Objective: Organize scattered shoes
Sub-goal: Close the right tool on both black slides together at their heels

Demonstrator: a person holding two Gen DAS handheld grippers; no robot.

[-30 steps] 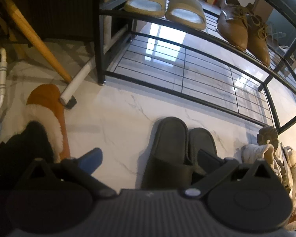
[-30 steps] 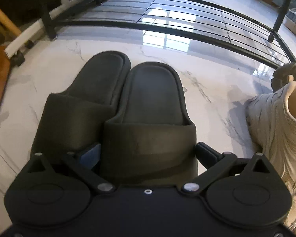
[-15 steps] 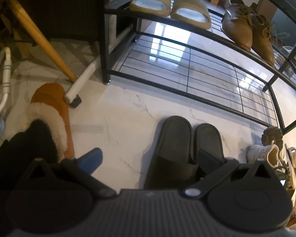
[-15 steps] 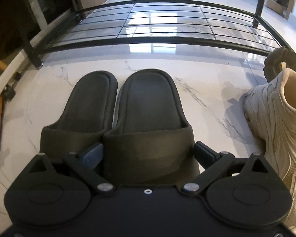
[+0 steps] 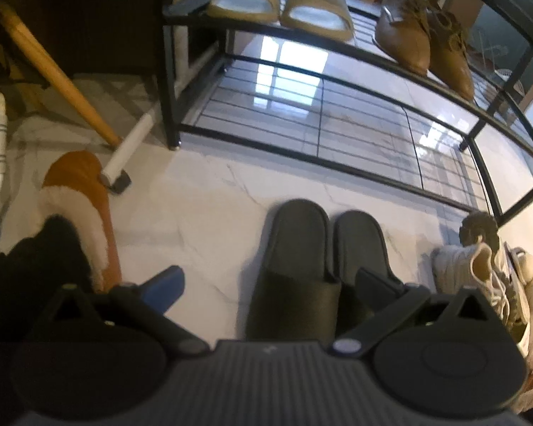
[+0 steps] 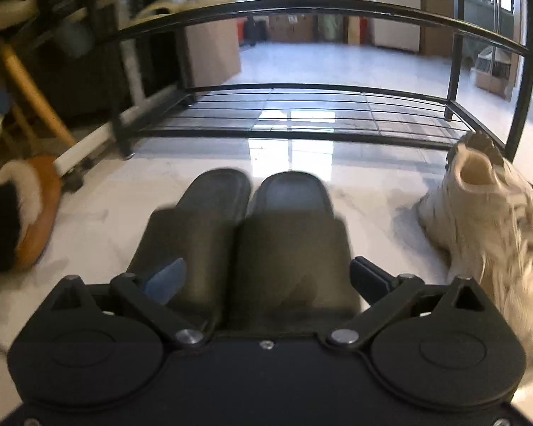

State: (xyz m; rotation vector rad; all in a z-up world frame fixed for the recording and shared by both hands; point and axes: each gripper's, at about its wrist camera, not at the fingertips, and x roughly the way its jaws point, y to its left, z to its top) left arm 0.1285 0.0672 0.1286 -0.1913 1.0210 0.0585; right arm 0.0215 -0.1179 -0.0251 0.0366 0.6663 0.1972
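Note:
A pair of dark grey slippers [image 6: 245, 241] lies side by side in front of the black shoe rack [image 6: 302, 131]. My right gripper [image 6: 266, 280] is shut on the pair, its fingers at the outer sides of the straps, and the view has tilted up. In the left wrist view the same slippers [image 5: 302, 269] sit on the white marble floor. My left gripper [image 5: 270, 287] is open and empty above the floor, its right finger over the right slipper. An orange fur-lined slipper [image 5: 78, 198] lies at left.
The rack's upper shelf holds beige slides [image 5: 280, 7] and tan leather shoes [image 5: 426, 42]; its lower shelf [image 5: 337, 131] is bare wire. Cream sneakers [image 6: 486, 220] lie at right. A wooden leg [image 5: 53, 71] and a white tube [image 5: 128, 149] stand at left.
My right gripper has tilted up and lifted the slipper pair's heels, bringing the rack into view. The left gripper drifted slightly back; its jaws stay open.

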